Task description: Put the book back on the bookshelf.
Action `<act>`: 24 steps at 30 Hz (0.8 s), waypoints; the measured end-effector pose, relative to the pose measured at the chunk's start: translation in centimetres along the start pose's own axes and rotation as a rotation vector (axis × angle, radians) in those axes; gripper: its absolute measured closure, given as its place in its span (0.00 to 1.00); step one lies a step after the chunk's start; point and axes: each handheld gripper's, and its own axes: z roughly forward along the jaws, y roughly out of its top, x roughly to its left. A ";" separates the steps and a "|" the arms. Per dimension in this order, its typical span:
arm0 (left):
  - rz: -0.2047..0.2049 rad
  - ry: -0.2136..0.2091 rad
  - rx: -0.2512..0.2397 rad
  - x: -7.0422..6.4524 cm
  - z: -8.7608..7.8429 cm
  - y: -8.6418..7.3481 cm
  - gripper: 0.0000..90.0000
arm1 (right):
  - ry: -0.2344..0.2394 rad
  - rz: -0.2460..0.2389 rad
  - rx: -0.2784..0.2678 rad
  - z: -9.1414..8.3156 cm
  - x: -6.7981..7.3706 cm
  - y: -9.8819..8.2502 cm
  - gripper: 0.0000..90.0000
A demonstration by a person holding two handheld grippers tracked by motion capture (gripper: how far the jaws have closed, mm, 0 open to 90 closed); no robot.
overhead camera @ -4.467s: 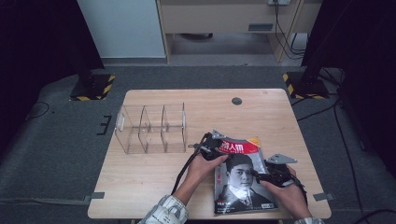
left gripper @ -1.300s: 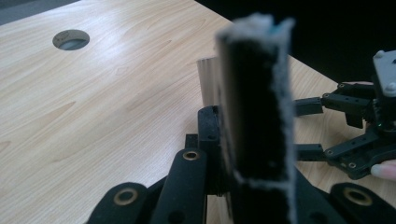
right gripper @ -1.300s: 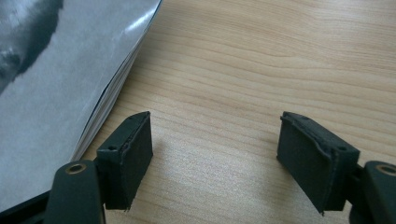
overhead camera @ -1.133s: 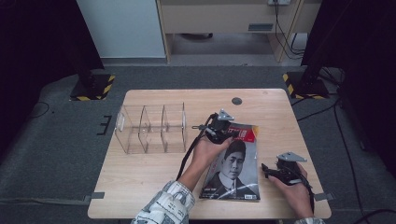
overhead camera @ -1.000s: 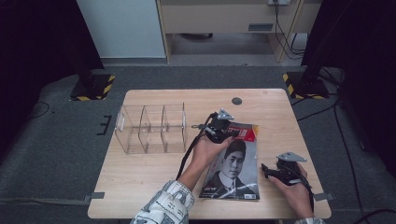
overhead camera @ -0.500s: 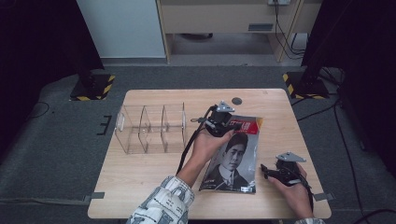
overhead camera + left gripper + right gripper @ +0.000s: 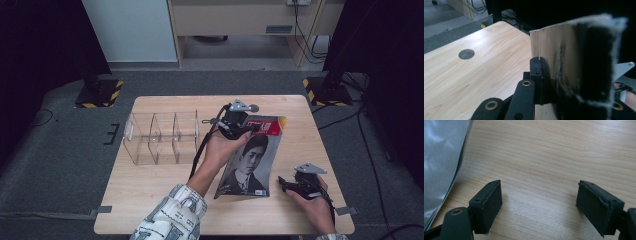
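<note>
A glossy magazine with a portrait cover stands tilted on the pale wood-grain table, just right of the clear, ribbed acrylic organizer. The left gripper pinches the magazine's top edge between its black jaws. Right of the magazine, the right gripper rests low over the table, its padded jaws spread wide.

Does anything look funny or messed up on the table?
Nothing is spilled or broken. The one odd thing is the magazine: it isn't lying flat. The left claw pinches its top edge and tilts it up, with its bottom edge on the table. The clear divider rack stands upright.
</note>
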 end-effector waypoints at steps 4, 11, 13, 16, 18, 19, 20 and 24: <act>-0.002 0.002 -0.010 0.2 -0.4 0.4 0.96 | 0.001 0.001 0.001 0.0 0.0 0.0 0.23; -0.010 0.014 -0.035 0.6 -1.1 0.9 0.96 | -0.002 -0.003 0.000 0.1 0.0 0.0 0.22; -0.022 0.013 -0.048 0.9 -1.3 0.9 0.96 | -0.002 -0.009 0.002 0.1 0.0 0.0 0.21; -0.031 0.013 -0.057 1.2 -1.5 0.9 0.96 | -0.001 -0.011 0.002 0.1 0.0 0.1 0.21; -0.031 0.012 -0.061 1.4 -1.6 0.9 0.96 | 0.000 -0.007 0.003 0.1 0.0 0.1 0.21; -0.034 0.010 -0.064 1.5 -1.7 0.9 0.96 | 0.001 -0.005 0.003 0.1 0.0 0.1 0.21; -0.040 0.008 -0.072 1.7 -1.8 0.9 0.96 | 0.001 -0.004 0.002 0.2 0.1 0.1 0.21; -0.058 0.013 -0.099 2.1 -2.4 1.1 0.96 | 0.003 -0.014 0.005 0.2 0.1 0.2 0.21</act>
